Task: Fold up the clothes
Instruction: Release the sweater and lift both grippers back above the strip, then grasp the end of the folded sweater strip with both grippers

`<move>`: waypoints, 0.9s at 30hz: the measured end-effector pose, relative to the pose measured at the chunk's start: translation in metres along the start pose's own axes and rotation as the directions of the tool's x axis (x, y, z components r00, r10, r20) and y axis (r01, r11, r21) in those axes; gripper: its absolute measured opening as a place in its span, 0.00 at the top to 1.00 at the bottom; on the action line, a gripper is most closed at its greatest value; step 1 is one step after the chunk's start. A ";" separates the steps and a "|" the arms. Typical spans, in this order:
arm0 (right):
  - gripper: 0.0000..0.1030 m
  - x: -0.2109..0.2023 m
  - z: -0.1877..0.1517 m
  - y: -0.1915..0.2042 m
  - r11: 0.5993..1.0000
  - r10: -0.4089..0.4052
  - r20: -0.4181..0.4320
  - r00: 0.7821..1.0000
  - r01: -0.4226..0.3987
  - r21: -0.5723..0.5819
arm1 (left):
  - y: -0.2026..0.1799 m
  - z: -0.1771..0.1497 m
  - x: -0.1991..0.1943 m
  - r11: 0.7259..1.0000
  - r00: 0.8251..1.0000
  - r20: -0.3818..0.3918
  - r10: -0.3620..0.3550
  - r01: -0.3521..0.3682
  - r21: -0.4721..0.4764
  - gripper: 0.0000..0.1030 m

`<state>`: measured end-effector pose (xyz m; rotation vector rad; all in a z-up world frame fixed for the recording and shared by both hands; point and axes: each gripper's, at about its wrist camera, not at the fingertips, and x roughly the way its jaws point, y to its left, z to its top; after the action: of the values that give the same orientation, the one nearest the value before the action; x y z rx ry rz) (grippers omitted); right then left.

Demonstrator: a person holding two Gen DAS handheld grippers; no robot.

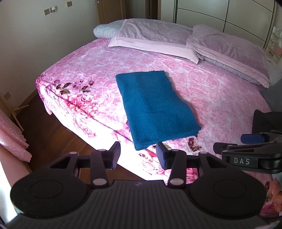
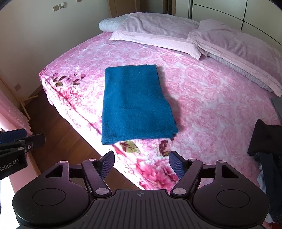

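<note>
Item 1. Left gripper [image 1: 138, 155], bottom centre of the left wrist view: black body, two fingers spread with a gap between them, nothing held. It hangs over the near edge of the bed, clear of the cloth.

Item 2. Right gripper [image 2: 141, 164], bottom centre of the right wrist view: blue-padded fingers [image 2: 177, 164] spread wider, nothing between them. In the left wrist view it shows side-on at the right edge; the left one shows at the left edge of the right wrist view.

Item 3. Wooden floor [image 2: 58, 133], lower left of both views, beside the bed.

Item 4. Teal folded cloth [image 1: 153, 107], centre of both views [image 2: 135, 104]: a neat rectangle of several layers, lying flat on the bedspread, its near end just beyond the fingertips of both grippers, touching neither.

Item 5. Pink floral bedspread [image 1: 220, 98], covering the bed; darker rose print along the near edge.

Item 6. Pile of dark clothes [image 2: 264, 139], right edge of the right wrist view, on the bed, well apart from the folded cloth. Individual garments cannot be told.

Item 7. Two pale pink pillows, upper part of the frame: left pillow [image 1: 149, 35], right pillow [image 1: 229, 51], side by side, the right overlapping the left at its corner.

Item 8. Cream wall [image 1: 35, 44], upper left; wardrobe panels [image 1: 220, 12], upper right.
</note>
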<state>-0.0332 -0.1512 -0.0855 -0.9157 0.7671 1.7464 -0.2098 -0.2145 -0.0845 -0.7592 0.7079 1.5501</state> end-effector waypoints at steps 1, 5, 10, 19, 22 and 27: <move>0.31 0.002 0.000 0.000 1.000 0.001 -0.003 1.000 -0.001 -0.001 | 0.001 0.000 0.002 1.000 1.000 -0.004 -0.003 0.003 -0.006 0.61; 0.31 0.011 0.003 -0.003 1.000 0.012 -0.014 1.000 -0.012 -0.003 | 0.009 0.000 0.015 0.999 0.999 -0.003 -0.037 0.037 -0.040 0.61; 0.31 0.033 0.010 -0.027 0.996 0.085 -0.006 0.996 -0.085 0.026 | 0.027 -0.003 0.046 0.986 0.993 -0.010 -0.117 0.114 -0.124 0.61; 0.31 0.119 0.044 -0.123 0.951 0.275 -0.038 0.961 -0.266 0.160 | 0.051 0.011 0.155 0.963 0.976 -0.088 -0.201 0.180 -0.200 0.61; 0.31 0.161 0.062 -0.147 0.937 0.313 -0.073 0.947 -0.295 0.185 | 0.051 0.019 0.208 0.956 0.965 -0.125 -0.232 0.202 -0.212 0.61; 0.31 0.243 0.091 -0.180 0.918 0.362 -0.144 0.921 -0.325 0.229 | 0.068 0.026 0.294 0.925 0.944 -0.158 -0.290 0.234 -0.301 0.61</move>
<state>0.0583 0.0947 -0.2613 -0.8479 1.2683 1.8584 -0.3018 -0.0254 -0.3028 -1.1861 0.5108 1.3506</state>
